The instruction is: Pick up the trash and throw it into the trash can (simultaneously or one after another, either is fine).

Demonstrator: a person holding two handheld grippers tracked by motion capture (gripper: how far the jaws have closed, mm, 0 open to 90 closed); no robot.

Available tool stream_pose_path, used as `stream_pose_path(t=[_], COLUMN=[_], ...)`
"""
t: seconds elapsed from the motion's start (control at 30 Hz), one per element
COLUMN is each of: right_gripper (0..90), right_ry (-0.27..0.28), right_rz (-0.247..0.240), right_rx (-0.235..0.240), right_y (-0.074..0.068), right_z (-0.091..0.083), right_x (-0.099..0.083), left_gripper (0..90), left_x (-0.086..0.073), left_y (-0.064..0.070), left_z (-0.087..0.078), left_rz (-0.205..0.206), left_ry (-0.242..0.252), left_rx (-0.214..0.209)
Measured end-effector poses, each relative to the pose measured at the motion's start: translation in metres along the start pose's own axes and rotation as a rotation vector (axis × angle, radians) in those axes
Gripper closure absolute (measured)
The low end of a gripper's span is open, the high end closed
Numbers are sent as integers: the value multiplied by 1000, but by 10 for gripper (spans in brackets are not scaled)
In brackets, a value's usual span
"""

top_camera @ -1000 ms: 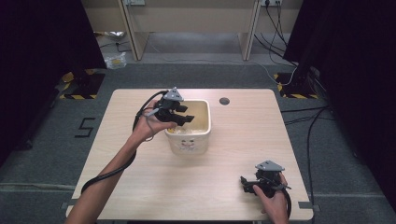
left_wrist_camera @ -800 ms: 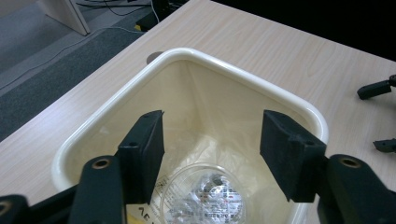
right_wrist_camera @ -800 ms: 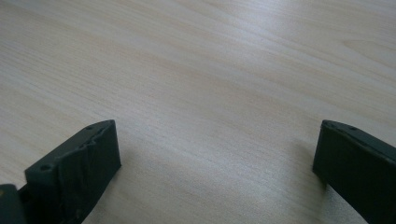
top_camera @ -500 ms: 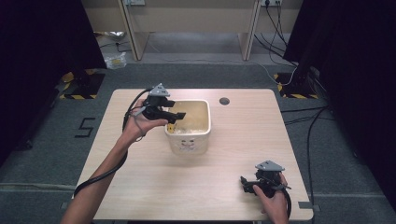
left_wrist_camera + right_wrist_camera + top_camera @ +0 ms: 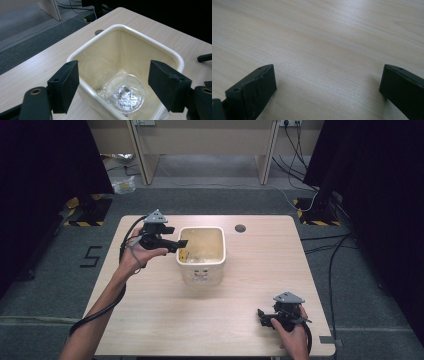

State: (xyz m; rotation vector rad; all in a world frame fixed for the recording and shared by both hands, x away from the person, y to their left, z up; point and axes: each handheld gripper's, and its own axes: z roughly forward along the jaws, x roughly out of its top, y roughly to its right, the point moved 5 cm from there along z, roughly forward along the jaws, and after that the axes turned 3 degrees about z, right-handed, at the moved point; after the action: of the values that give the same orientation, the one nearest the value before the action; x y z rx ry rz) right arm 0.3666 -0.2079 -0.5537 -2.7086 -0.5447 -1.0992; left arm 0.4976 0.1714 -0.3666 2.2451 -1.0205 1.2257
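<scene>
The wooden table took up the middle of the high view, pale and bare along its near edge, with a small dark round hole set near its far edge. On it, a little behind centre, stood the cream bin, square-mouthed with rounded corners, upright and open at the top. The left gripper view looked straight down into that bin, and there at the bottom lay a clear plastic cup, mouth up, with something crinkled and silvery showing through it; a printed scrap sat just beside the cup, too small to read.

Over at the bin's left rim, the left gripper hung above the table in the person's left hand, tips pointing toward the bin's opening, cable looping back along the forearm. Its jaws stood wide apart, nothing between them, and from its own camera they framed the bin's mouth on either side.

Down at the near right corner, well apart from the bin, the right gripper sat low at the table surface in the right hand. Its own view showed bare wood grain and the two black jaws spread wide, empty, close over the tabletop.
</scene>
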Motion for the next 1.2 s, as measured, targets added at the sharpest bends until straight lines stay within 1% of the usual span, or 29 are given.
stream_pose_path(t=[0.17,0.3,0.6,1.07,1.2], right_gripper=[8,8,7,8,8], right_ry=[0,0,0,0,0], right_rz=[0,0,1,1,1], right_rx=[0,0,0,0,0], right_y=[0,0,0,0,0], right_z=[0,0,0,0,0], right_x=[0,0,0,0,0], left_gripper=[237,234,227,228,227], left_x=[-5,-11,-25,-42,-50], left_y=[-6,-12,-22,-28,-29], left_z=[-9,-17,-32,-47,-50], left_rz=[-8,-25,-53,-78,-86], left_ry=[5,20,35,57,56], left_rx=[15,31,60,83,89])
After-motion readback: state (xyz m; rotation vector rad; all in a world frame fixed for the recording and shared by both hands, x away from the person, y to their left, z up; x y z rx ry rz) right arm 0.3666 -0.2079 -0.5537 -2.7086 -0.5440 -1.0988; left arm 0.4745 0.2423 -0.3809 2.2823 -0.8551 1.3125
